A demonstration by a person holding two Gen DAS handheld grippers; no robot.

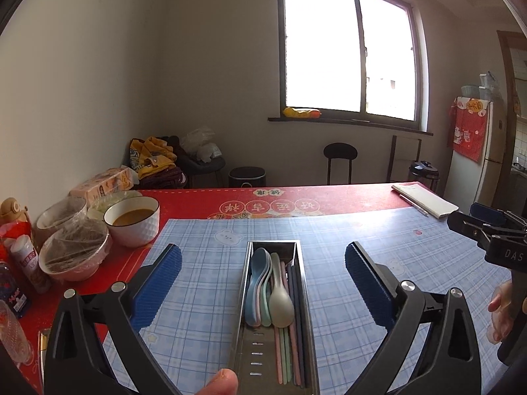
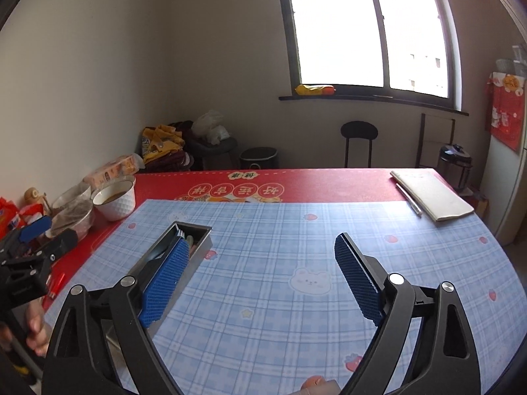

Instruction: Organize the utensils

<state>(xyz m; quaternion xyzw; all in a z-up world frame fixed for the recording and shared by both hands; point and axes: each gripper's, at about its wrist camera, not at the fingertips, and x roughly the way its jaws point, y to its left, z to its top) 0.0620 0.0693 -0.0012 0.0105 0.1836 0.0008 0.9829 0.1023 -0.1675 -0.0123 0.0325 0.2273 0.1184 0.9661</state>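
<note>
Now we hold both tools spread wide with nothing between their pads: the left tool (image 1: 263, 273) frames the metal tray (image 1: 304, 299) at lower centre of its view, and the right tool (image 2: 262, 276) hovers over the blue plaid mat (image 2: 280, 230). Pastel spoons (image 1: 266, 293) and chopsticks (image 1: 290, 339) lie lengthwise inside the tray on the bench (image 1: 346, 194). Bowls (image 1: 131, 217) sit at the left edge.

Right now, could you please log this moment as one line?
left gripper: open, empty | right gripper: open, empty | spoons and chopsticks: inside metal tray
</note>
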